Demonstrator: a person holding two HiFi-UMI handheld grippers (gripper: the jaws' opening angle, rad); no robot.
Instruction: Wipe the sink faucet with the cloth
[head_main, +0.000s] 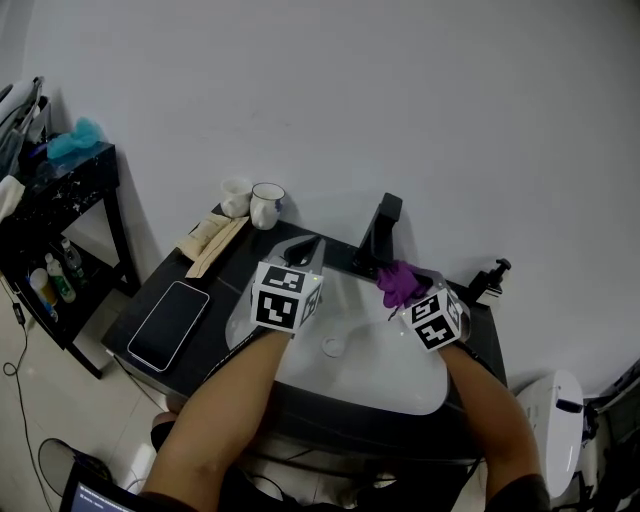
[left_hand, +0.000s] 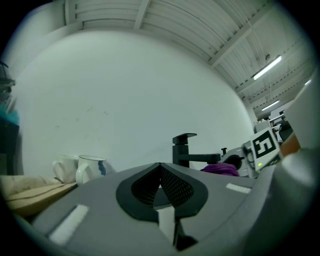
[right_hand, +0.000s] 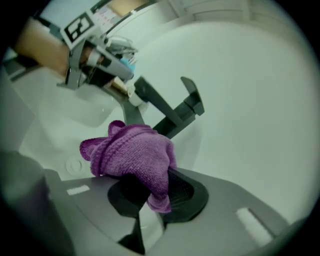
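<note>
A black faucet (head_main: 378, 236) stands at the back of the white sink (head_main: 400, 375); it also shows in the left gripper view (left_hand: 186, 151) and the right gripper view (right_hand: 172, 112). My right gripper (head_main: 408, 290) is shut on a bunched purple cloth (head_main: 400, 283) (right_hand: 132, 155), held just below the faucet's spout. My left gripper (head_main: 305, 256) hovers over the sink's left side, left of the faucet, its jaws together with nothing between them (left_hand: 160, 187).
Two white mugs (head_main: 252, 203) stand at the counter's back left beside a folded beige item (head_main: 212, 240). A phone (head_main: 168, 324) lies on the dark counter. A black soap pump (head_main: 490, 279) sits right of the sink. A black shelf (head_main: 60, 220) stands far left.
</note>
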